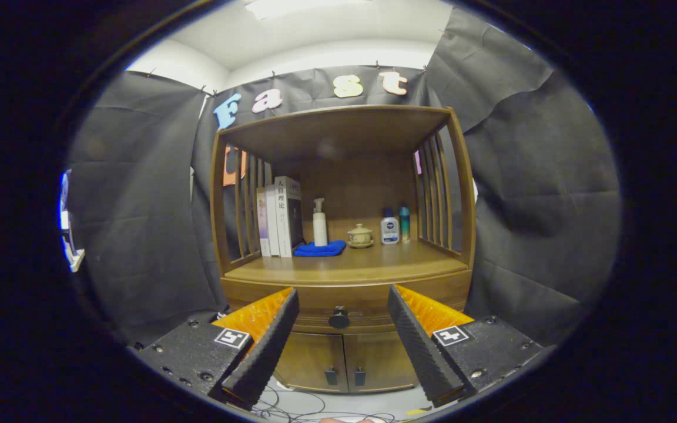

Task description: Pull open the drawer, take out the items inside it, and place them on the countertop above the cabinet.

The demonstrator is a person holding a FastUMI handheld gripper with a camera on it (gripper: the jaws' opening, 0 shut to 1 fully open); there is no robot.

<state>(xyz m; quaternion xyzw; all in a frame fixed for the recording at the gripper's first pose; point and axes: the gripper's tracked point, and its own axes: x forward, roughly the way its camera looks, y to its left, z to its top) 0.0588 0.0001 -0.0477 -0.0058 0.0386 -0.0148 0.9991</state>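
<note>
A wooden cabinet stands ahead against the black cloth wall. Its drawer (344, 305) is shut, and a dark round knob (339, 318) sits on the drawer's front, in line with the gap between my fingers but well beyond them. The gripper (343, 299) is open and holds nothing; its two fingertips frame the knob from a distance. Above the drawer runs the wooden countertop (362, 267), under a roofed shelf with slatted sides. The drawer's contents are hidden.
On the countertop stand several books (280, 214), a white pump bottle (319, 222), a folded blue cloth (319, 249), a small lidded teacup (360, 235), and two small bottles (396, 226). Two lower doors (344, 361) are shut. Cables (309, 408) lie on the floor.
</note>
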